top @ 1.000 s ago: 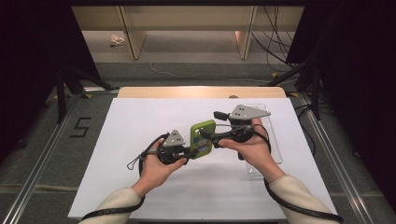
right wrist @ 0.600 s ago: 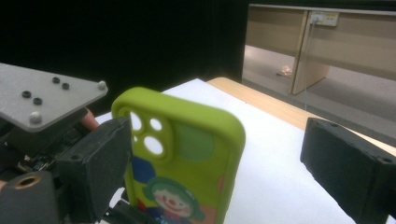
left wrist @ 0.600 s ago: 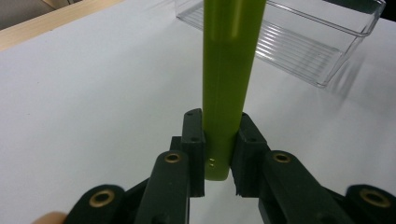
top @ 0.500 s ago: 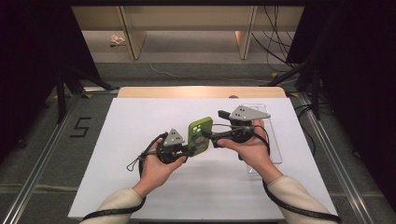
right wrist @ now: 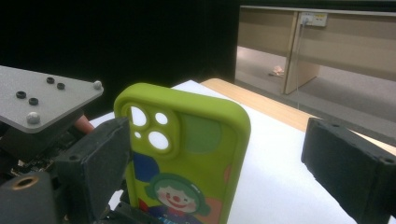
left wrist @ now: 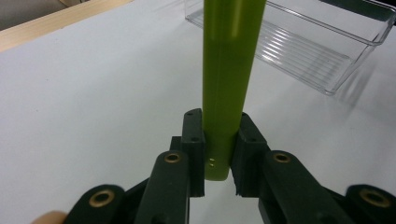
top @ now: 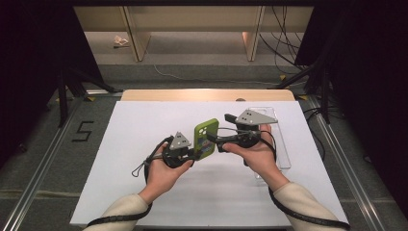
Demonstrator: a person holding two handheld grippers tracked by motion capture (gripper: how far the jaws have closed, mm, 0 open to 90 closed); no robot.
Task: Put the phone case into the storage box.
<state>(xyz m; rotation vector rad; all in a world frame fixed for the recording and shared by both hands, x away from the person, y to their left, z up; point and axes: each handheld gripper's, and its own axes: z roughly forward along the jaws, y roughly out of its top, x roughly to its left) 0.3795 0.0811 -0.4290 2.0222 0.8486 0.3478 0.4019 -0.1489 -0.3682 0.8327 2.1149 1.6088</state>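
Between frames the right gripper (top: 215, 140) let its jaws spread, wide open either side of the green phone case (top: 205, 138) without pressing it. Left gripper (left wrist: 218, 161) pinched the case's bottom edge, upright, mid-frame above the white table (top: 144, 125), clear tray (top: 284, 154) at right.

Cream sleeves (top: 299, 198) were worn on both forearms. Each gripper was built of black links with brass-coloured pivots (left wrist: 173, 157) and black screws. A grey three-cornered plate (top: 252, 117) with dark holes was carried on top. Black cables (top: 308, 219) were trailed at lower frame.
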